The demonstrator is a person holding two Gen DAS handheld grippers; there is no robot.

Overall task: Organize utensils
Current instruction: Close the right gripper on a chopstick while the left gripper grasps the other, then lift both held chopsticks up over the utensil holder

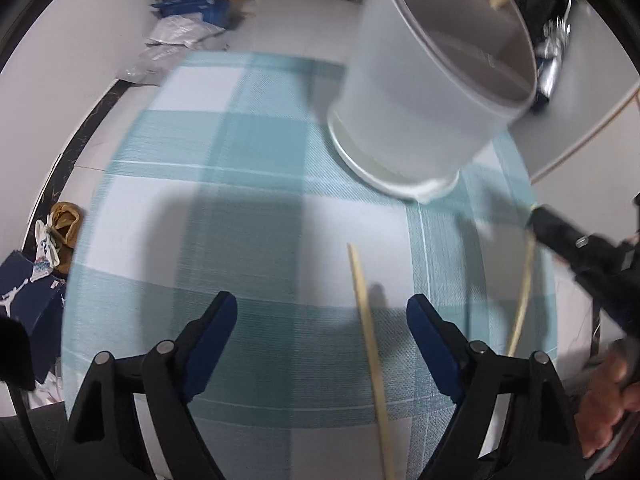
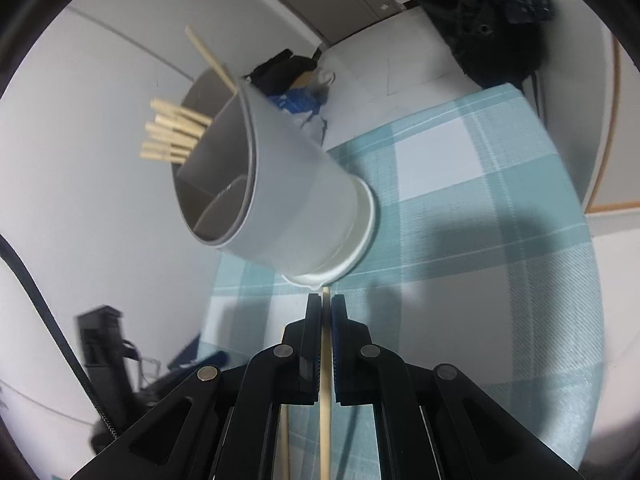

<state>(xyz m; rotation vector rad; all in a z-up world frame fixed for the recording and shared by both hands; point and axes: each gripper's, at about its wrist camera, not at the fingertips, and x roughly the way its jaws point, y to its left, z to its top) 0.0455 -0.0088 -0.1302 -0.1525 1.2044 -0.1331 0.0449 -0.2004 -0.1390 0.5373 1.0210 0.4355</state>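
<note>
My left claw (image 1: 322,322) hangs spread over the desk (image 1: 248,184), which wears a teal-and-white checked cloth, and grips nothing. One loose chopstick (image 1: 370,356) lies on the cloth between its blue pads, nearer the right one and touching neither. My right claw (image 2: 326,308) is pressed together on a second chopstick (image 2: 325,396), which runs straight back between the pads, its tip poking just past them. In the left view that claw shows at the right edge, the stick slanting down from it above the cloth. The white utensil holder (image 2: 296,200) stands on the far side of the cloth, just beyond the right claw's tip. It has inner dividers, and a bundle of chopsticks (image 2: 172,136) juts from its far compartment. Clutter sits on the floor beyond the desk.
</note>
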